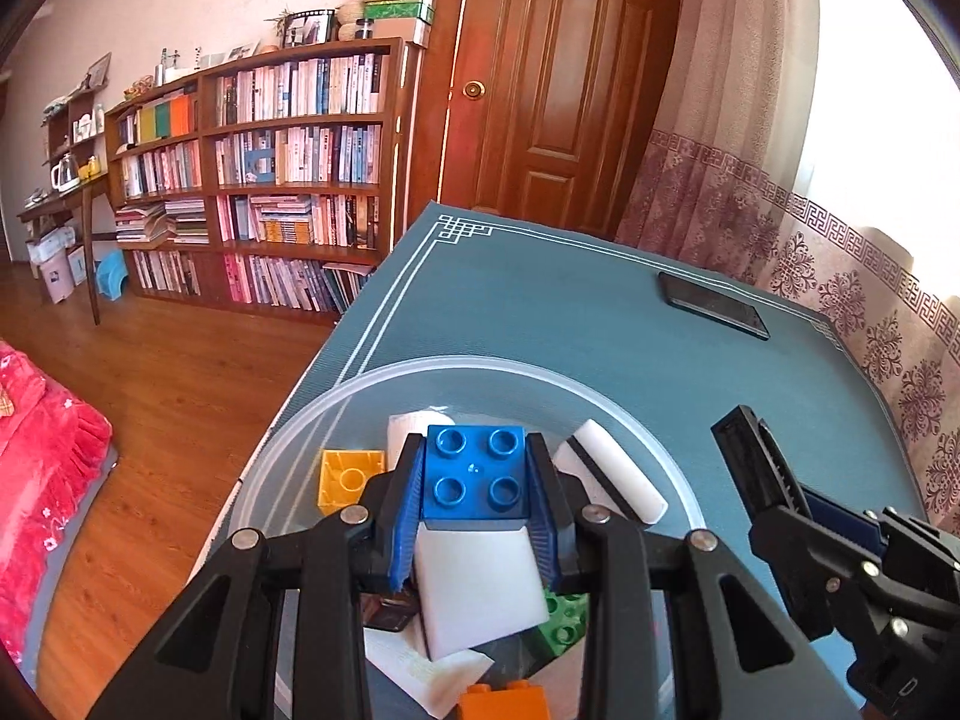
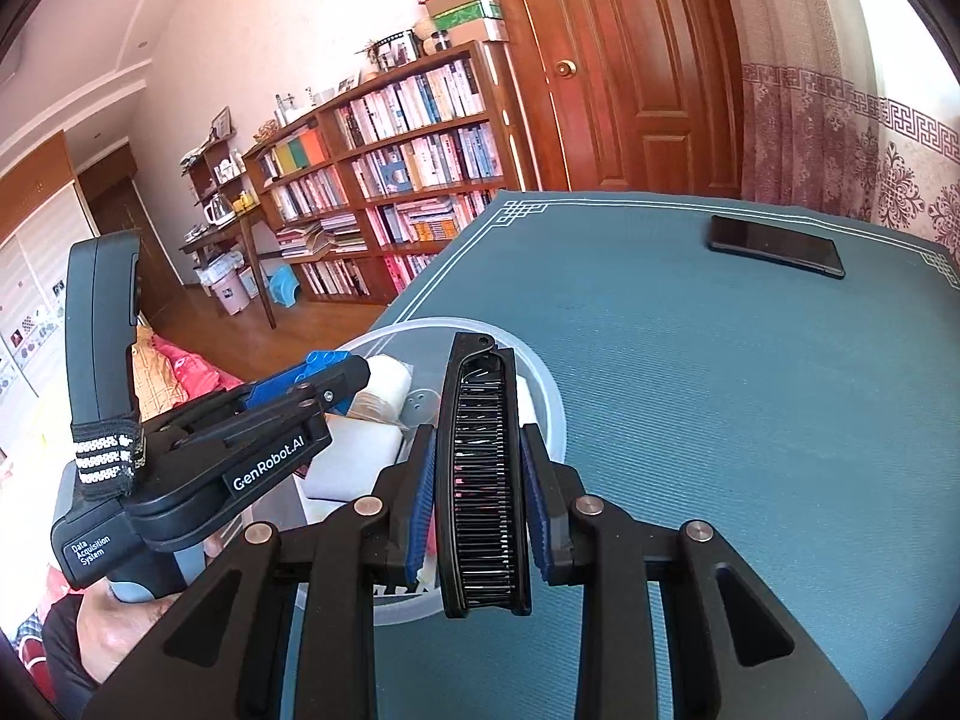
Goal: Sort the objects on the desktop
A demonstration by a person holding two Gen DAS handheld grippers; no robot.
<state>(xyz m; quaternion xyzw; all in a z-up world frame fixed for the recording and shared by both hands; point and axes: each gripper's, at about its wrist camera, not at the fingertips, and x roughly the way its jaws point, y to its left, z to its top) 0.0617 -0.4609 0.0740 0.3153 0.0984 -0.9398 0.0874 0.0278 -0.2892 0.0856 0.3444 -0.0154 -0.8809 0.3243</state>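
Observation:
My left gripper (image 1: 474, 483) is shut on a blue four-stud brick (image 1: 474, 474), held above the round clear plastic bowl (image 1: 420, 372). Inside the bowl lie a yellow brick (image 1: 348, 477), a white block (image 1: 480, 594), a white cylinder (image 1: 618, 474), a green brick (image 1: 564, 618) and an orange brick (image 1: 504, 699). My right gripper (image 2: 480, 480) is shut on a black folding comb (image 2: 483, 480), held upright over the bowl's (image 2: 540, 378) right rim. The left gripper (image 2: 312, 384) with the blue brick (image 2: 318, 363) shows to its left. The comb (image 1: 759, 468) also appears at right in the left wrist view.
A black phone (image 1: 711, 303) (image 2: 774, 246) lies flat at the far right of the blue table mat (image 1: 540, 300). The bowl sits at the mat's left edge, with wooden floor, a bookshelf (image 1: 270, 174) and a red bed cover (image 1: 42, 468) beyond.

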